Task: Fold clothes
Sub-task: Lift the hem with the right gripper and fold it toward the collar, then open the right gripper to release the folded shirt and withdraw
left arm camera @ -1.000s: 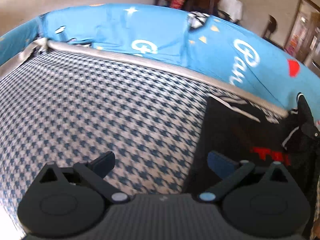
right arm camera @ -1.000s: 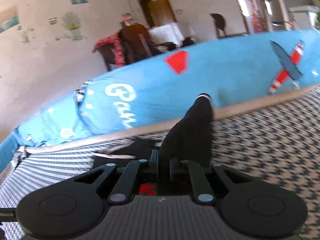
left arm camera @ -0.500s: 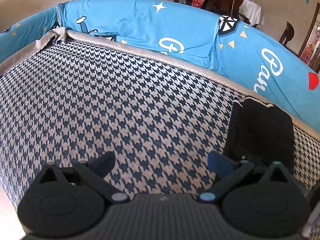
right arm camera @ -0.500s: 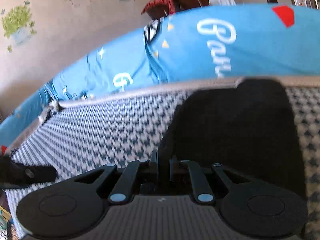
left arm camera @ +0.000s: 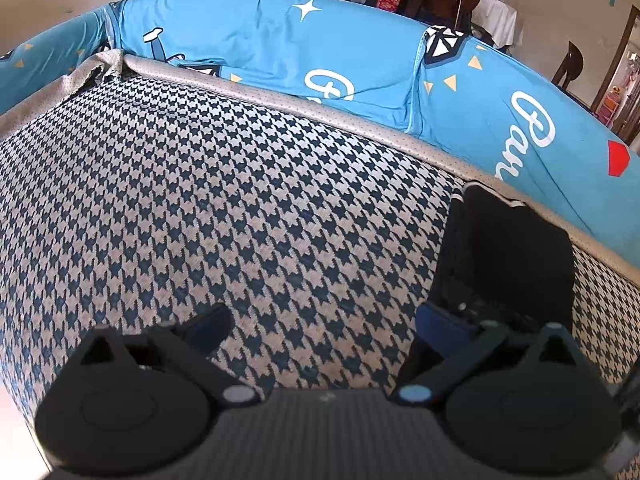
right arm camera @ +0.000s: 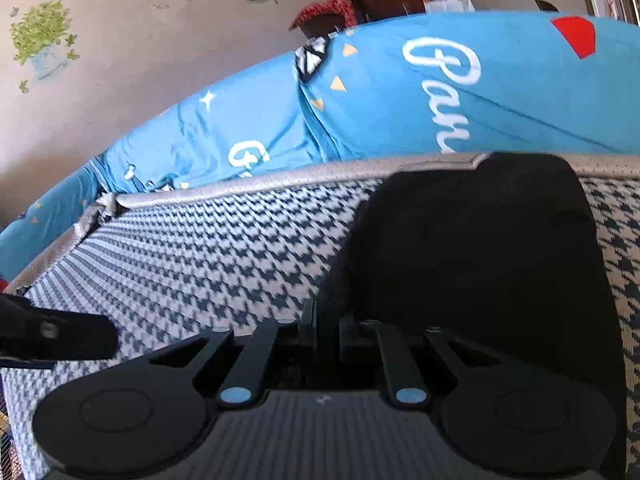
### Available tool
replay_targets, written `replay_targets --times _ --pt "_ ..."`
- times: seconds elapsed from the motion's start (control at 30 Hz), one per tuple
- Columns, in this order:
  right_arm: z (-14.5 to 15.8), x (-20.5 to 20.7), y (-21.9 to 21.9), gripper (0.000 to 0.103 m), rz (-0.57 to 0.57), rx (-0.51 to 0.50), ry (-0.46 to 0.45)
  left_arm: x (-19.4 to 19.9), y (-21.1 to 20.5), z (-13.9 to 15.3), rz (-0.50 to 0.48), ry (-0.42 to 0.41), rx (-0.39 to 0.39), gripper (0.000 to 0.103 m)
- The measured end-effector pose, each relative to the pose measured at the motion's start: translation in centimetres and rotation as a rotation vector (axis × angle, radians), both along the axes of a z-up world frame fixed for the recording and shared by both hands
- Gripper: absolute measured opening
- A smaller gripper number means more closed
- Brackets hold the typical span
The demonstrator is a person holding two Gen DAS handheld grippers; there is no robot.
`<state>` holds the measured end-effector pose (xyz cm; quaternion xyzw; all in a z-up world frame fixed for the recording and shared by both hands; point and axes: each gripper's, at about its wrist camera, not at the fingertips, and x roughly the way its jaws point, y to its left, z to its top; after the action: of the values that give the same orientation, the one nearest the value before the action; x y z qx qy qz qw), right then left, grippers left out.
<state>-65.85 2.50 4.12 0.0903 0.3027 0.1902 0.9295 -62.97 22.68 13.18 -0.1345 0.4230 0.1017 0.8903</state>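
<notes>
Black garment, lower right of right wrist frame, lies folded over on the houndstooth cushion. Likely soft, light, limp; take by an edge or corner. Right gripper pinched on its near edge. Left gripper wide, holding nothing. Left view alone shows white trim at garment's far edge.

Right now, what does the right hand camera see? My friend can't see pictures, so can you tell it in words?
The right gripper is shut on a black garment lying on a houndstooth cushion. Behind it is a blue cover with white writing, and a wall with plant stickers.
</notes>
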Motion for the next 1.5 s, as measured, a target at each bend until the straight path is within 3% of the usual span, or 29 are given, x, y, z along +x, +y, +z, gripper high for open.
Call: replay_targets --times 0.17,0.23,0.57,1.1,1.5 --pt "-1.0 0.2 1.1 0.012 0.038 -0.059 0.009 0.3 -0.3 -0.2 -0.013 0.014 0.0 0.103" --pt "-1.3 0.3 0.8 0.012 0.019 -0.029 0.023 0.3 -0.5 -0.2 -0.018 0.011 0.003 0.103" --pt "0.3 -2.6 -0.1 0.035 0.04 0.005 0.036 0.3 -1.6 -0.5 -0.039 0.021 0.011 0.103" --pt "1.9 -11.1 -4.5 0.042 -0.006 0.001 0.1 -0.7 -5.9 -2.0 -0.14 0.008 0.129 0.103" --pt "2.7 -15.7 -7.4 0.045 -0.054 0.031 0.134 -3.7 -6.0 -2.3 -0.178 -0.041 0.15 0.103"
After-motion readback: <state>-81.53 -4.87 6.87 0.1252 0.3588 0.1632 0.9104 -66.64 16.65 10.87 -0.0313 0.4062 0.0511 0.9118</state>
